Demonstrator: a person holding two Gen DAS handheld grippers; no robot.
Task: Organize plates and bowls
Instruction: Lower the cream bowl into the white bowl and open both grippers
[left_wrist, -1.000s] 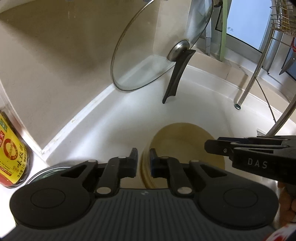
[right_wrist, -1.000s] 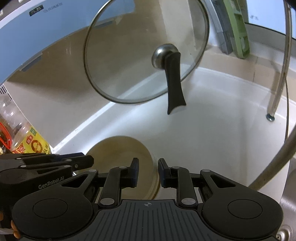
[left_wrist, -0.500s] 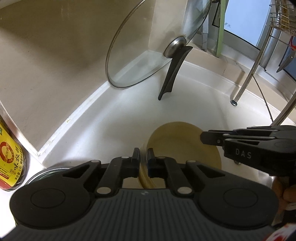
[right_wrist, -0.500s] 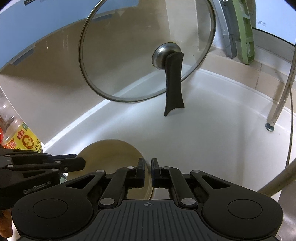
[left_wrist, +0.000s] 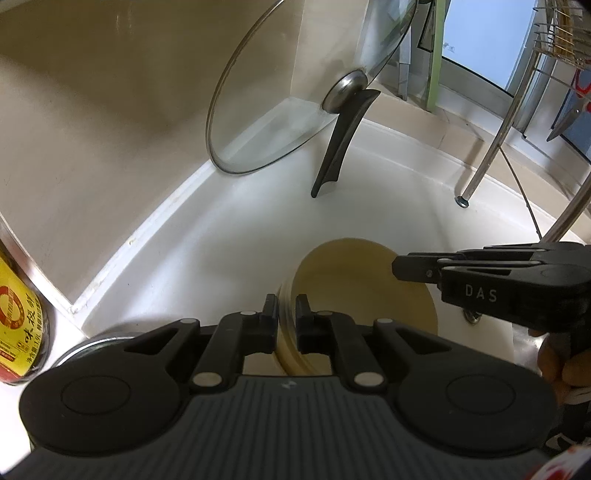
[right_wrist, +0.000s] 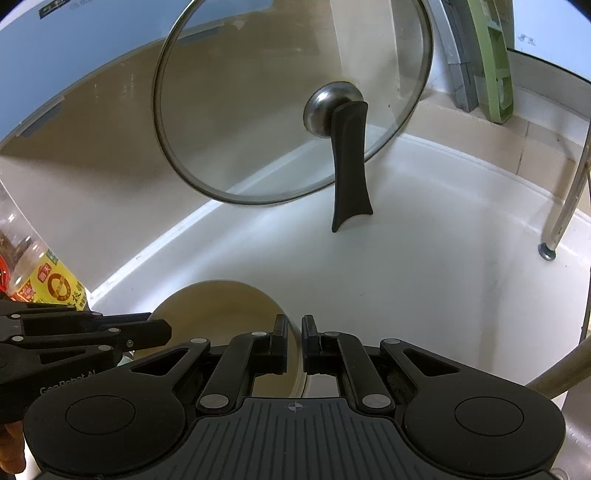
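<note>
Two hand-held grippers clamp opposite rims of a round beige ceramic bowl (left_wrist: 360, 295): left hand-held gripper (left_wrist: 286, 314) and right hand-held gripper (right_wrist: 293, 334), in front of the propped glass pan lid (right_wrist: 258, 110) on the white table (right_wrist: 443, 277).

The bowl (left_wrist: 364, 291) is set on the counter (left_wrist: 240, 251). Behind it the glass lid (left_wrist: 295, 92) is leaned against the wall; left of it a bottle (left_wrist: 18, 328) is stood; right, a rack leg (left_wrist: 484, 158).
</note>
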